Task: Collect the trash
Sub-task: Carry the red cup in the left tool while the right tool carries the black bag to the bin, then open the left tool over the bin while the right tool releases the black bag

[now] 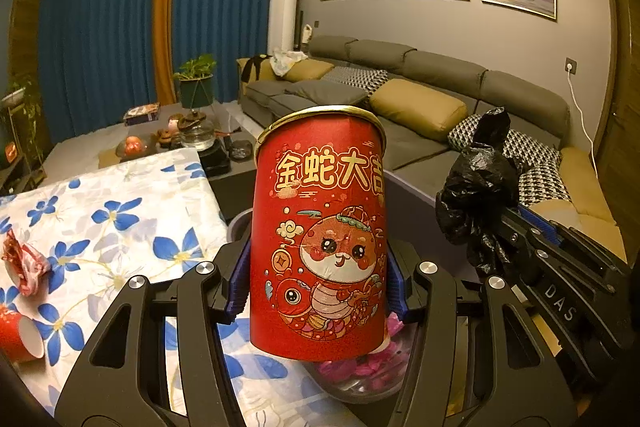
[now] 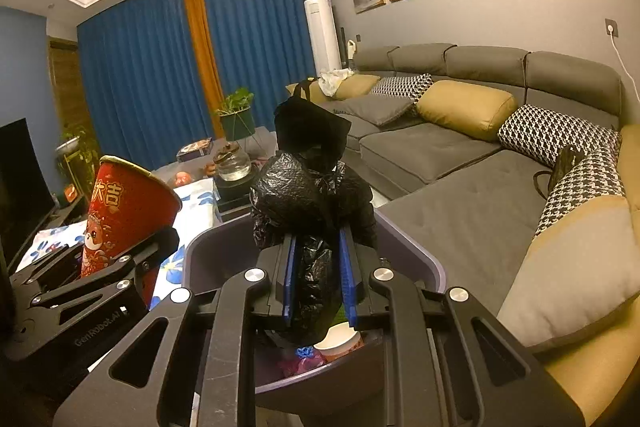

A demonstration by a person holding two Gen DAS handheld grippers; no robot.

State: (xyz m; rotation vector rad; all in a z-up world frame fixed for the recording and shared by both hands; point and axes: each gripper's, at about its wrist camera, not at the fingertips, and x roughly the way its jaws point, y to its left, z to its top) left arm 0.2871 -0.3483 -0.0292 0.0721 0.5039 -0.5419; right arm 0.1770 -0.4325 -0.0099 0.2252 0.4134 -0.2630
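Both grippers angle gently downward over a grey bin (image 2: 408,247) that stands just beside the table (image 1: 120,195), at its near right corner.

The left gripper (image 1: 316,283) is clamped on a red cup (image 1: 320,227), its blue pads (image 1: 237,291) pressing the cup's lower sides. The cup stands nearly upright, gold rim on top, its base hanging above the bin's left edge. In the right wrist view the same cup (image 2: 120,211) leans at the bin's left side, gripped by the left gripper (image 2: 100,267).

The right gripper (image 2: 318,279) has its jaws nearly together, pinching a crumpled black bag (image 2: 312,195) between the blue pads (image 2: 289,279). The bag bulges up past the fingertips and hangs down into the bin, where a white cup (image 2: 338,345) and pink scraps (image 1: 360,367) lie.

On the floral tablecloth, near the left edge, lie a crumpled wrapper (image 1: 24,263) and a tipped cup (image 1: 16,339).
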